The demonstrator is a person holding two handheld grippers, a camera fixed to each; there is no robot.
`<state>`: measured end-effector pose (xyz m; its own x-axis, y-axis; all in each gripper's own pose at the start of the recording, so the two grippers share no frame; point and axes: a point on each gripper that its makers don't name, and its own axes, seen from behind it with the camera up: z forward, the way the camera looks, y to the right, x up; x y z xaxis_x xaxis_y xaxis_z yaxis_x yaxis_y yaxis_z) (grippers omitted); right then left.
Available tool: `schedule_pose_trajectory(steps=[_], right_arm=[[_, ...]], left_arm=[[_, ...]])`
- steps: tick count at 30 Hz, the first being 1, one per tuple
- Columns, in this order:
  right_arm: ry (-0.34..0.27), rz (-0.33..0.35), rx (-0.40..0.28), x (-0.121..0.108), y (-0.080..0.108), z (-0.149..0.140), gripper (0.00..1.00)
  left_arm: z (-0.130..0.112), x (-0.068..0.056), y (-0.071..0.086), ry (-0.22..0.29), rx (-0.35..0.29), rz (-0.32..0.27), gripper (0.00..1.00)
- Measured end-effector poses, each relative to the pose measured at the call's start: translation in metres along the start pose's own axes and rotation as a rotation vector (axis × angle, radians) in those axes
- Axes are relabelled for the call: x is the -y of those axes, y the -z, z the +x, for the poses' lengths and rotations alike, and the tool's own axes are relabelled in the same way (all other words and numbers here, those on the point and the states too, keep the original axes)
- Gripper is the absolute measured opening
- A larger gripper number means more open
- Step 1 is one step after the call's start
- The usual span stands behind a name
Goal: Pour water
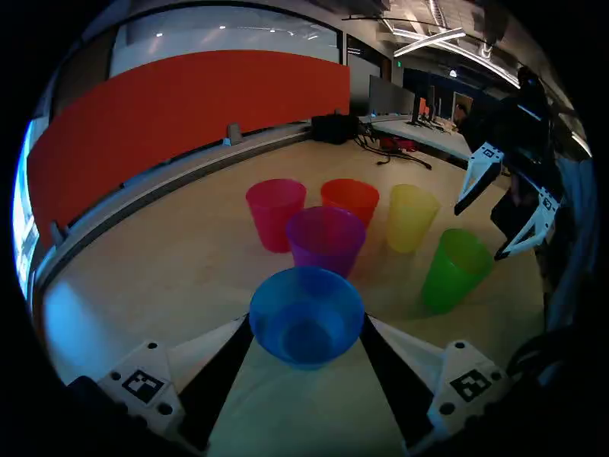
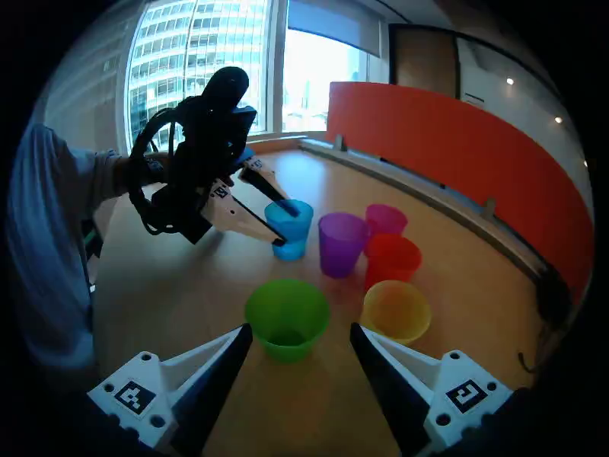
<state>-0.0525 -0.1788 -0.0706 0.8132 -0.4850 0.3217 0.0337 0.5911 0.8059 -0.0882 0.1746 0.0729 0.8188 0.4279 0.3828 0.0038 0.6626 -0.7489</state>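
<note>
A blue cup (image 1: 307, 335) sits between my left gripper's fingers, and the left gripper (image 1: 306, 318) is shut on its sides. In the right gripper view that same gripper (image 2: 287, 223), held by a hand, clasps the blue cup (image 2: 293, 240) low over the wooden table. Whether the cup holds water I cannot tell. My right gripper (image 2: 301, 327) is open, with a green cup (image 2: 288, 324) standing between its fingertips, untouched on the right side. From the left gripper view, the right gripper (image 1: 479, 234) hovers open just beyond the green cup (image 1: 455, 274).
Purple (image 1: 326, 240), pink (image 1: 274, 213), red (image 1: 350, 199) and yellow (image 1: 411, 217) cups stand clustered on the wooden table (image 1: 175, 266). A person's sleeve (image 2: 46, 251) is at the left of the right gripper view. A long red wall panel (image 1: 190, 99) runs behind the table.
</note>
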Motion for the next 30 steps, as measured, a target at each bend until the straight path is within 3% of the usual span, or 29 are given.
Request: schedule_pose_trajectory(steps=[4, 10, 30], right_arm=[[0.0, 0.0, -0.001, -0.001, -0.001, 0.0, 1.0], [0.001, 0.002, 0.0, 0.0, -0.001, 0.0, 1.0], [0.016, 0.011, 0.017, 0.004, -0.009, -0.006, 1.0]], left_arm=[[0.0, 0.001, -0.001, -0.003, 0.003, 0.004, 0.97], [0.001, 0.001, -0.001, -0.008, -0.005, 0.007, 0.87], [0.008, 0.008, 0.009, -0.012, -0.034, 0.033, 0.86]])
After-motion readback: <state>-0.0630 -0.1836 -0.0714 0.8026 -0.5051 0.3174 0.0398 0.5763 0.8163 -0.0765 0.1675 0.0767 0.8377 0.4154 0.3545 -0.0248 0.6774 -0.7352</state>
